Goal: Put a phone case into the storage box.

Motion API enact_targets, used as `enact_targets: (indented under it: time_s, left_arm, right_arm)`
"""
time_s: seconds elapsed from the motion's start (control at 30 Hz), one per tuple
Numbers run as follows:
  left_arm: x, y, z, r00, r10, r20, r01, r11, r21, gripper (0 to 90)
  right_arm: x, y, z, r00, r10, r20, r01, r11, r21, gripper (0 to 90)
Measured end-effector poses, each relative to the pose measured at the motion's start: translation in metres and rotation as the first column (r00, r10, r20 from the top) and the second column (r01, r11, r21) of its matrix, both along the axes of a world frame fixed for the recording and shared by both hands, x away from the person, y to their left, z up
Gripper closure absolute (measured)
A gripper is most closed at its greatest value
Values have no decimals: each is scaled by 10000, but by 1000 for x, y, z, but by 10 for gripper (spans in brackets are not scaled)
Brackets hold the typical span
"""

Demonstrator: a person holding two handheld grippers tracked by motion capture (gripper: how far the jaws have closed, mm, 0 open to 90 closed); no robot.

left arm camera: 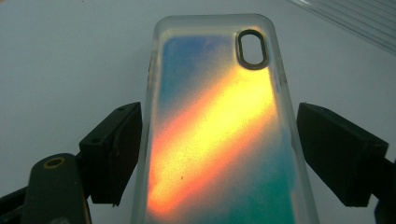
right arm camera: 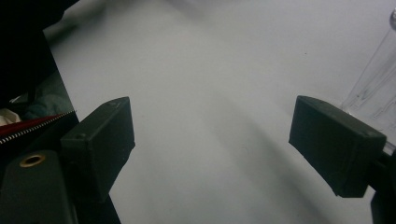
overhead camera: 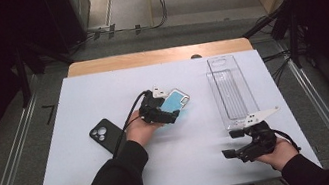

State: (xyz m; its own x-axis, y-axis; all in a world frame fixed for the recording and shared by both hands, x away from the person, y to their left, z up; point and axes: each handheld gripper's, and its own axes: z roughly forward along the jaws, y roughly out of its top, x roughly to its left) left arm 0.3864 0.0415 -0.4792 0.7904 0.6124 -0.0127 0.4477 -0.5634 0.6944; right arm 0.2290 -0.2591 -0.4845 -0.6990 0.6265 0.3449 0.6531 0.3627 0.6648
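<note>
Phone case (left arm camera: 219, 126), translucent with a blue, orange and green sheen, lies between the jaws of the left gripper (overhead camera: 171, 110) near the middle of the white table (overhead camera: 86, 151). In the high view its long axis runs on a slant, the camera cut-out end pointing up and to the right, away from the person. The left gripper view shows what the high view cannot: the oval cut-out sits at the far end, the left pad meets the case's side, and a thin gap may remain at the right pad, so I cannot tell whether the grip is firm. The right gripper (overhead camera: 234, 144) rests near the table's front right edge with its jaws wide and nothing between them. A black phone (overhead camera: 104, 133) lies face down to the left of the left hand, and a clear plastic tray (overhead camera: 230, 89) stands lengthwise at the right. Bare tabletop lies between the case and the tray.
</note>
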Motion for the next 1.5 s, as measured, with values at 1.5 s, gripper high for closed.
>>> enact_targets:
  time_s: [1.5]
  left_arm:
    - [-79,50,35,9996,280,-100,-291,9919,-1237,172]
  right_arm:
    - [3,31,23,9986,-368,377,356,9989,309,124]
